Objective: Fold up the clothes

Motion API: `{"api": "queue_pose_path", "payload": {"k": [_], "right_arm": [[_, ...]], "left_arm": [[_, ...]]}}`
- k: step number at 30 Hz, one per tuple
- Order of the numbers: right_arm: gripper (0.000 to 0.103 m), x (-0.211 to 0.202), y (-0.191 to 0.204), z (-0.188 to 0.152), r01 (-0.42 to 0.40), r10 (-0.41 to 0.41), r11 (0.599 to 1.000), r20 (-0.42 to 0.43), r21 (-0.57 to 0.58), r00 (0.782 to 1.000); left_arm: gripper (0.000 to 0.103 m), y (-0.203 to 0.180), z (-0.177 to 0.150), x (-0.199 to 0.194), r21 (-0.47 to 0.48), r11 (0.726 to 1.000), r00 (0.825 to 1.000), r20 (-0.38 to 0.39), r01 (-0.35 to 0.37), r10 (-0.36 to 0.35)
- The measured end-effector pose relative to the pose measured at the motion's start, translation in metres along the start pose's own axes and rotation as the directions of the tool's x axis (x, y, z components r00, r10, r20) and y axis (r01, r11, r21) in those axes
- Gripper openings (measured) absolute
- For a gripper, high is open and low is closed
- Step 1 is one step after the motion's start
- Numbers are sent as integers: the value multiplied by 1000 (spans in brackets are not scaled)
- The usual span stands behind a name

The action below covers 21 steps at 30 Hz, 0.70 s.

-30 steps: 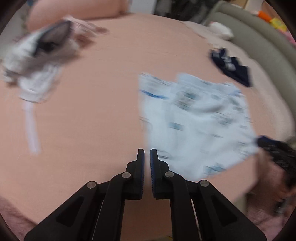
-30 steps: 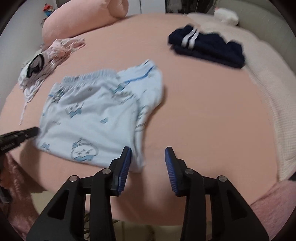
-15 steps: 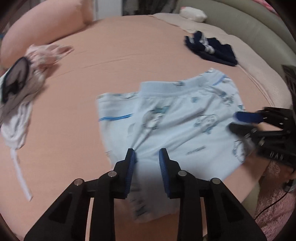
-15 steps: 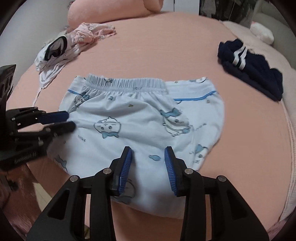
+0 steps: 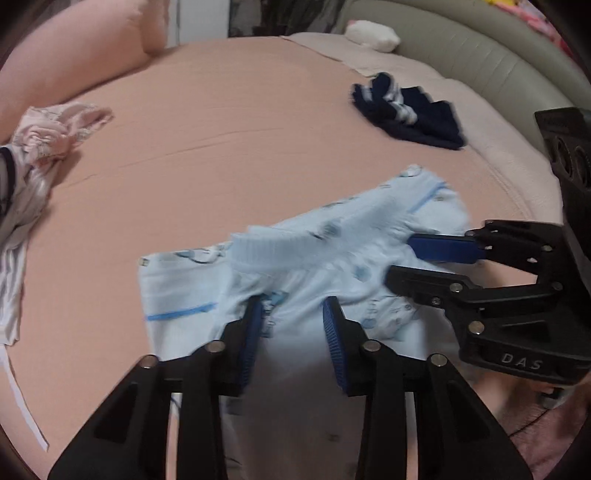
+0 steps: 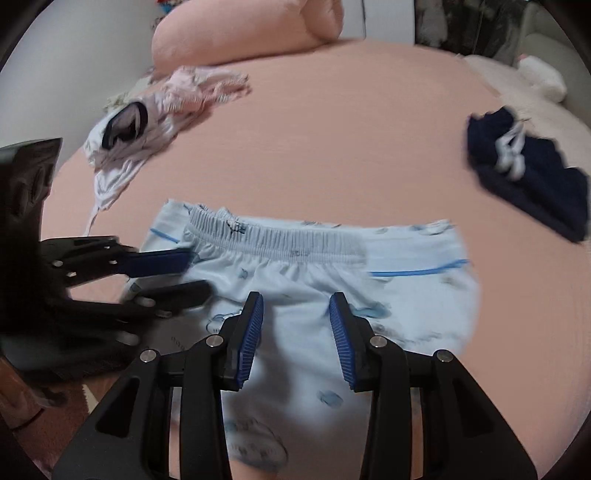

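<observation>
Light blue printed shorts (image 5: 332,266) lie on the pink bed near its front edge, waistband away from me; they also show in the right wrist view (image 6: 303,280). My left gripper (image 5: 293,317) is open, its fingers over the shorts' left part; it shows in the right wrist view (image 6: 177,273) at the shorts' left side. My right gripper (image 6: 295,317) is open over the shorts' middle below the waistband; it shows in the left wrist view (image 5: 413,258) at the shorts' right side. Neither holds cloth.
Folded navy shorts (image 6: 528,177) lie at the far right of the bed (image 6: 332,129). A heap of pink and white clothes (image 6: 155,114) lies at the far left below a pink pillow (image 6: 243,33). A padded grey headboard (image 5: 461,48) curves at the right.
Both grippers have moved in over the shorts and toward each other. The left gripper, shut a second ago, has opened wide. The shorts' cloth has bunched a little.
</observation>
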State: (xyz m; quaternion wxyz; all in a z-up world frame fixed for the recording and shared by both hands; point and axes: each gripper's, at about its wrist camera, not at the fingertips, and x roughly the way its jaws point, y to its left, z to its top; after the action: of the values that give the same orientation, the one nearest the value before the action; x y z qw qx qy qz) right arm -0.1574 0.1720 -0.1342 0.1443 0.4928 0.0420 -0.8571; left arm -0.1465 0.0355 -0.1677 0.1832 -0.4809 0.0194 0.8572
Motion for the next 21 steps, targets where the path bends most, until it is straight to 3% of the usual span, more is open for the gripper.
{"api": "queue_pose_path", "payload": {"k": [3, 5, 9, 11, 15, 17, 21], "right_arm": [[35, 1, -6, 0, 115, -115, 993, 7, -10, 993], [35, -8, -13, -1, 109, -110, 993, 27, 38, 994], [37, -21, -16, 2, 87, -93, 993, 70, 80, 993], [37, -24, -14, 2, 71, -78, 993, 72, 93, 994], [40, -40, -34, -17, 52, -65, 973, 48, 223, 997], [46, -48, -52, -33, 23, -32, 949, 23, 315, 999], [48, -60, -76, -66, 13, -9, 909, -11, 417, 1000]], "left_arm": [[25, 13, -1, -10, -43, 996, 997, 18, -73, 74], [31, 25, -1, -14, -69, 995, 997, 19, -69, 70], [31, 32, -1, -21, -129, 991, 998, 62, 19, -11], [31, 25, -1, -26, -123, 992, 998, 70, 8, 1], [31, 19, -12, -36, -153, 988, 999, 34, 36, -31], [31, 17, -24, -41, -149, 987, 998, 17, 57, -55], [31, 14, -46, -36, -167, 984, 996, -61, 61, -72]]}}
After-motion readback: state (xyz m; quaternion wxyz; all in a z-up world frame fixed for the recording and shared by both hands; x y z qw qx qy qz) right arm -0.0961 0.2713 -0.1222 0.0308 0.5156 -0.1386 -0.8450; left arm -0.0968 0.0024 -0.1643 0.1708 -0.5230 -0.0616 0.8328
